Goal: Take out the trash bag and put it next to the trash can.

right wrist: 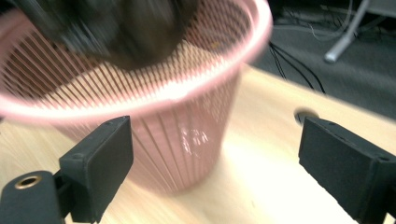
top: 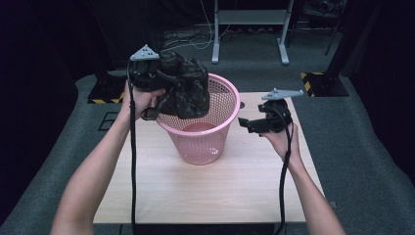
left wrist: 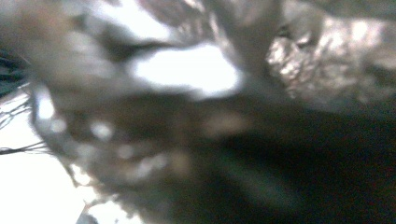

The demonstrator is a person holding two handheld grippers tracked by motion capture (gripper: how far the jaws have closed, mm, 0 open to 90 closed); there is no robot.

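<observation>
Left tongs (top: 164, 88): clamped tight on a dark crumpled bundle (top: 188, 85), held up in the person's left hand (top: 142, 100) at the far left of the pink basket (top: 226, 105).
Dark crumpled bundle: mottled black and brown, looks like cloth or a bag; it hangs over the basket's left rim, partly above the opening and raised clear of the bottom. In the left gripper view it sits blurred right up against the lens (left wrist: 224, 135).
Right tongs (right wrist: 212, 168): jaws spread wide with nothing between the pads; they point at the basket's outer wall from the right, close to it but apart. In the high view they are seen just right of the basket (top: 247, 123), carried by the right hand (top: 279, 139).
Pink basket: upright slatted plastic bin, standing on the far middle of the worktop (top: 210, 191); its floor looks bare in the high view.
Worktop: pale wood, with a round cable hole (right wrist: 306, 115) behind the basket.
Surroundings: grey carpet (top: 357, 132) and a metal stand's legs (top: 249, 34) beyond.
</observation>
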